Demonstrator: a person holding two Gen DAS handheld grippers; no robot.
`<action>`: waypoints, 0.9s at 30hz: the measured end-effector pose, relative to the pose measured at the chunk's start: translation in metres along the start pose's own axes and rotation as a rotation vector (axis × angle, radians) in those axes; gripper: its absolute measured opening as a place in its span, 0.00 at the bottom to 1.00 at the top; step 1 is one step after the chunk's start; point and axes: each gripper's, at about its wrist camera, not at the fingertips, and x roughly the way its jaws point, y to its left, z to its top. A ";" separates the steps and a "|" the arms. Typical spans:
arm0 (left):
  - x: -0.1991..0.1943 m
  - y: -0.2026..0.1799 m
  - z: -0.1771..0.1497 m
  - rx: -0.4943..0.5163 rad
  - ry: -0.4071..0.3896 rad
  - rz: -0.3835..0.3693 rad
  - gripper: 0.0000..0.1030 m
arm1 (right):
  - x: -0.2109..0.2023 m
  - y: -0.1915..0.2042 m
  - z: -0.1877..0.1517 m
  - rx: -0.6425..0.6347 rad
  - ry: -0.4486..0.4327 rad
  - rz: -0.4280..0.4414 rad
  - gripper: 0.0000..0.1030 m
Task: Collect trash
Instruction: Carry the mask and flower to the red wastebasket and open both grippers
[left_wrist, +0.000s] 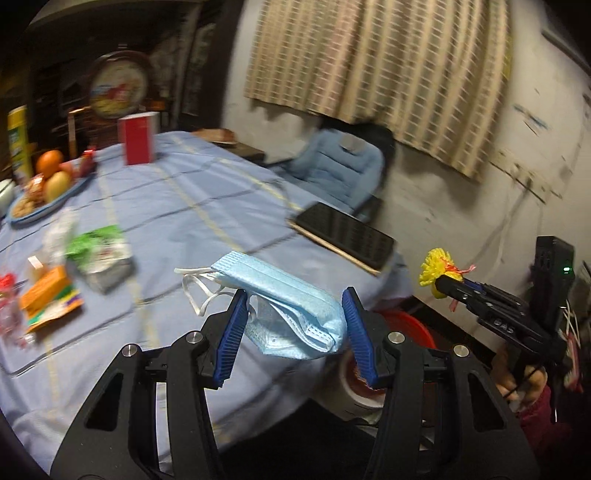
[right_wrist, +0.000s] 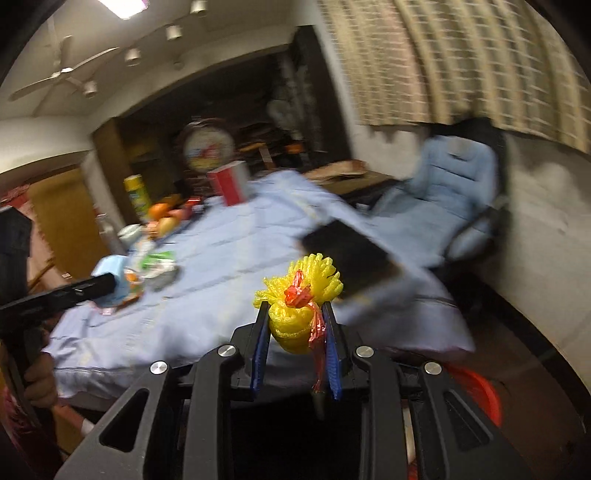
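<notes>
Both views are motion-blurred; print on the red box (left_wrist: 137, 138) and green packet (left_wrist: 100, 254) is unreadable. The wrappers (left_wrist: 48, 299) at the left-wrist view's left edge are cut off. The red bin (left_wrist: 410, 326) is mostly hidden behind the left gripper (left_wrist: 293, 325) and table edge. Contents of the fruit tray (left_wrist: 44, 206) are indistinct.

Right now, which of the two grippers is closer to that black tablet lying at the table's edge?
Probably the right. The right gripper, shut on the yellow foam net, sits just short of the black tablet. The left gripper, with the blue face mask, seems a bit farther back.
</notes>
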 end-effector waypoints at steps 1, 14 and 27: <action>0.006 -0.007 0.000 0.010 0.010 -0.015 0.51 | 0.001 -0.013 -0.006 0.013 0.012 -0.031 0.26; 0.138 -0.117 -0.010 0.181 0.252 -0.207 0.51 | 0.028 -0.150 -0.060 0.240 0.152 -0.258 0.57; 0.223 -0.213 -0.023 0.375 0.384 -0.236 0.85 | 0.007 -0.190 -0.075 0.360 0.099 -0.288 0.59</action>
